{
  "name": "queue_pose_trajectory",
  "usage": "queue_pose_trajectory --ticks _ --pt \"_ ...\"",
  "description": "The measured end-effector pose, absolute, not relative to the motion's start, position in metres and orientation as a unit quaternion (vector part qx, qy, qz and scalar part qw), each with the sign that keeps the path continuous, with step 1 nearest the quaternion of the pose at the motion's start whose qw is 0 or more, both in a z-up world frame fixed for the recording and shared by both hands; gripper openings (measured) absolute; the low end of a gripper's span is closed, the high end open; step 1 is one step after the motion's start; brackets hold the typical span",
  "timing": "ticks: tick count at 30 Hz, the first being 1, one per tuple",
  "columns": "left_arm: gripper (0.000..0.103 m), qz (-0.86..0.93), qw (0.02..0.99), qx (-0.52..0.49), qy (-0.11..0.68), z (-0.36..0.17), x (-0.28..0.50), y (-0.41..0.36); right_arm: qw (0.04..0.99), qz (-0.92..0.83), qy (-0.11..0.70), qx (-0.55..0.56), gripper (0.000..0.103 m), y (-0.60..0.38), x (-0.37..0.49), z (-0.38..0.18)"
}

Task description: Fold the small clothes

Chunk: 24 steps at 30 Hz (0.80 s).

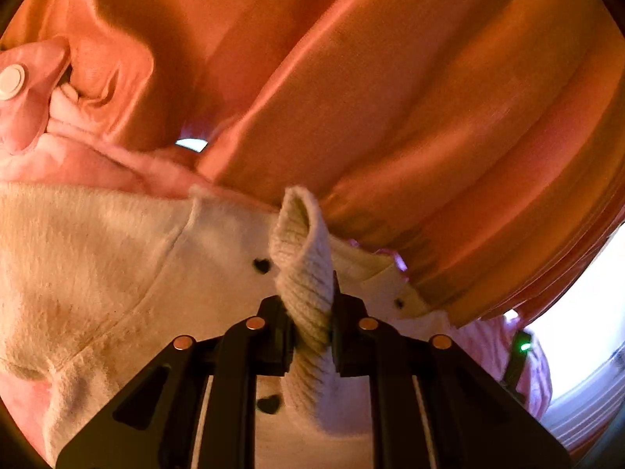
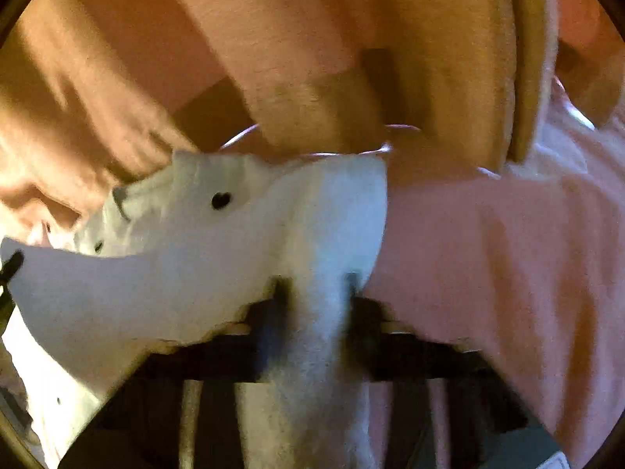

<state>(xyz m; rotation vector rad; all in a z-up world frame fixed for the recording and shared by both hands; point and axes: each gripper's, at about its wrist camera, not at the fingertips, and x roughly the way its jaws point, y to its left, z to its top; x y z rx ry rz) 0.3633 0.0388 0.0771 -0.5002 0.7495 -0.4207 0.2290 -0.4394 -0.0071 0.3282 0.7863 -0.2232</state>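
White garment (image 2: 187, 273), a small fleecy piece dotted with black hearts, filled the lower left and centre of both views, lying against a large orange cloth (image 1: 390, 97) that covered the whole upper part of each frame. A pink garment (image 2: 508, 273) sat at the right of the right view, just beside the white one. In the left view, the left tongs (image 1: 310, 336) were closed on the ribbed cuff (image 1: 302, 258) at bottom centre. The right tongs (image 2: 318, 293) were pinched on a fold of white fleece at bottom centre of their blurred view. The thick fleece could likely slip from either grip if pulled unevenly, and neighbouring cloth might drag along with it.
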Motion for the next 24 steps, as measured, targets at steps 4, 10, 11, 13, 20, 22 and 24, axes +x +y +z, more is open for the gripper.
queue_pose_trajectory --ticks 4,10,11,13,20,22,24 --pt "0.014 -0.192 0.883 -0.239 0.356 0.060 0.367 0.037 0.912 -0.128 0.335 0.201 0.012 -0.467 0.205 0.002" --pt "0.018 -0.116 0.872 -0.209 0.427 0.002 0.398 0.022 0.904 -0.153 0.359 0.173 0.012 -0.456 0.210 -0.015" --pt "0.020 -0.115 0.869 -0.225 0.425 0.004 0.398 0.028 0.906 -0.155 0.354 0.174 0.012 -0.458 0.208 -0.012" --pt "0.032 -0.109 0.868 -0.267 0.405 0.017 0.391 0.048 0.903 -0.171 0.352 0.176 0.013 -0.463 0.206 -0.013" --pt "0.055 -0.116 0.870 -0.259 0.403 0.043 0.345 0.082 0.923 -0.194 0.309 0.125 0.018 -0.425 0.186 0.026" --pt "0.064 -0.112 0.870 -0.256 0.405 0.043 0.325 0.083 0.943 -0.107 0.309 0.067 0.019 -0.365 0.191 0.047" --pt "0.064 -0.108 0.875 -0.252 0.399 0.043 0.299 0.087 0.944 -0.020 0.328 0.015 0.025 -0.301 0.201 0.054"
